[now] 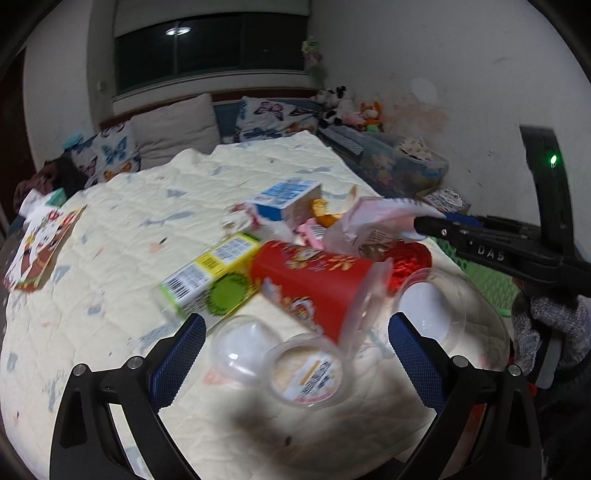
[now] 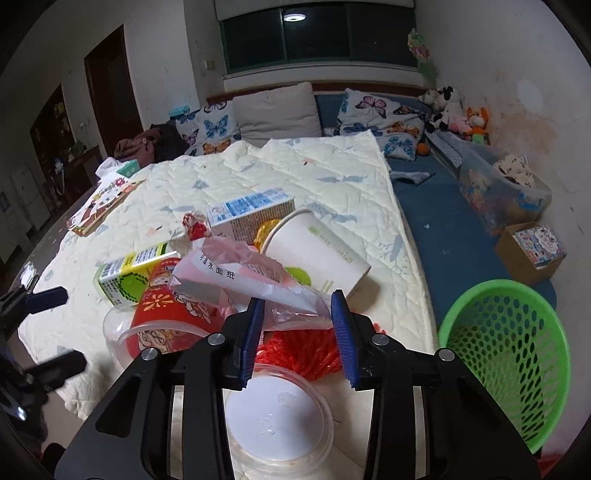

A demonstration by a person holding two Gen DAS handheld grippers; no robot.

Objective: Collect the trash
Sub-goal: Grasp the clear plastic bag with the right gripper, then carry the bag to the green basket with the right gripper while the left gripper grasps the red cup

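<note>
**Trash pile on a quilted bed, green basket beside it**

Nearest the right wrist camera, a clear lidded tub (image 2: 277,417) lies under the right gripper (image 2: 297,332), whose 2 blue pads are closed on a crumpled pink-and-white plastic wrapper (image 2: 236,277). The left gripper (image 1: 295,354) stands wide open with nothing between its fingers, above a small clear cup (image 1: 310,373) with a barcode label.

Just past these lies the trash pile: a red paper cup (image 1: 314,280) on its side, a yellow-green carton (image 1: 210,277), a blue-and-white carton (image 2: 251,210) and a white paper cup (image 2: 317,251), all on the cream quilt (image 2: 221,177) covering the bed. A green mesh basket (image 2: 509,350) stands beside the bed, to the right.

Farther back come butterfly pillows (image 2: 210,129), a grey pillow (image 2: 277,110), stuffed toys (image 2: 461,114) in the corner, a dark window (image 2: 314,33) and a brown door (image 2: 110,92).
</note>
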